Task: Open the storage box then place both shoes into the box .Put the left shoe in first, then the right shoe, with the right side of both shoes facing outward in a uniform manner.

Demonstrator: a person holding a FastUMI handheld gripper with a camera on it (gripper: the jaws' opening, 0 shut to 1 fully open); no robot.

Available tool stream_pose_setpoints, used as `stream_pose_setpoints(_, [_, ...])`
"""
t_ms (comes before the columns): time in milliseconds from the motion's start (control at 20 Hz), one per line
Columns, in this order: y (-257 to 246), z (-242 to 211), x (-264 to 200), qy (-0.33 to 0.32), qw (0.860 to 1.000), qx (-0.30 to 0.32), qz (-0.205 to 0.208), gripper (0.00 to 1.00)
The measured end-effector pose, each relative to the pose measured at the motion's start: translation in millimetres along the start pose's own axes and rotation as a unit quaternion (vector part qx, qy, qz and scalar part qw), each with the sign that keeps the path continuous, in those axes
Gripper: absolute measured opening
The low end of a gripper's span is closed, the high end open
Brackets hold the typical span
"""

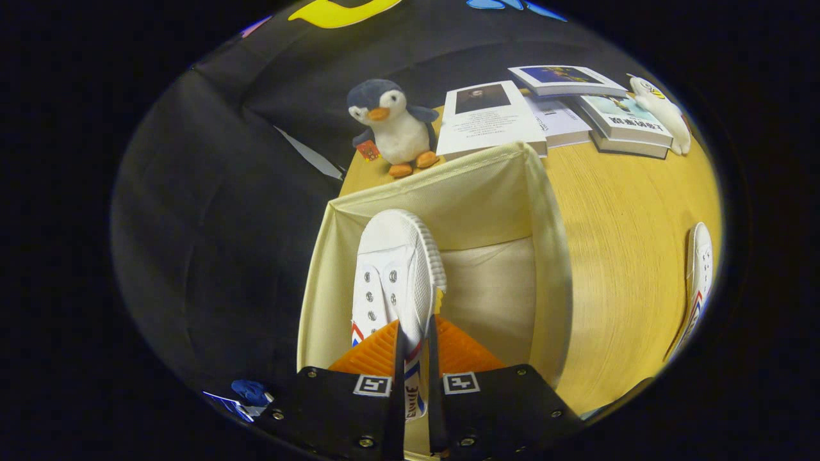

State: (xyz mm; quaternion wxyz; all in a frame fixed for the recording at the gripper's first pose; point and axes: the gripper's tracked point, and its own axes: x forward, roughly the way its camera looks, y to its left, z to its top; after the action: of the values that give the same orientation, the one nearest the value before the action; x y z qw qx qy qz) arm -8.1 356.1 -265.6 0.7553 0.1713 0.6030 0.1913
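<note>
Jaws clenched on a white canvas shoe (397, 275), over the open fabric storage box (544, 211).
We judge the second shoe (699, 269) waits on the worktop (628, 211).

Had a look at the handheld two-finger gripper (413, 349) and it's pretty chunky. Each finger sits on a black, boxy, matte carrier block (333, 406), one on either side of a thin slot. Both blocks have a small square black-and-white marker tag (372, 385) stuck near the inner top corner, kind of like a mini QR patch. Small silvery round-head screws (366, 442) are dotted along the lower edges of the blocks. The fingers (375, 352) themselves widen into wedge-shaped pads covered in fine parallel ribs, like a grippy rubber tread.
</note>
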Motion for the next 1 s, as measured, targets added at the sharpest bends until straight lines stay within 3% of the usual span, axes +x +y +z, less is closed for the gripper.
stream_pose_setpoints(200, [8.0, -11.6, 11.3, 0.027, 0.999, -0.025, 0.000, 0.15])
stream_pose_setpoints(250, [14.7, -9.9, 10.9, 0.021, 0.999, -0.030, 0.015, 0.23])
stream_pose_setpoints(400, [27.0, 5.5, -18.0, -0.001, 0.997, -0.055, 0.050, 0.92])
stream_pose_setpoints(450, [22.9, 12.3, -29.9, -0.011, 0.996, -0.074, 0.047, 0.96])
stream_pose_setpoints(600, [10.5, 30.8, -72.5, -0.052, 0.991, -0.120, 0.042, 0.98])
stream_pose_setpoints(800, [-22.6, 53.8, -115.5, -0.095, 0.986, -0.127, 0.039, 0.98])
stream_pose_setpoints(1000, [-93.3, 70.2, -146.1, -0.123, 0.985, -0.118, -0.014, 0.98])
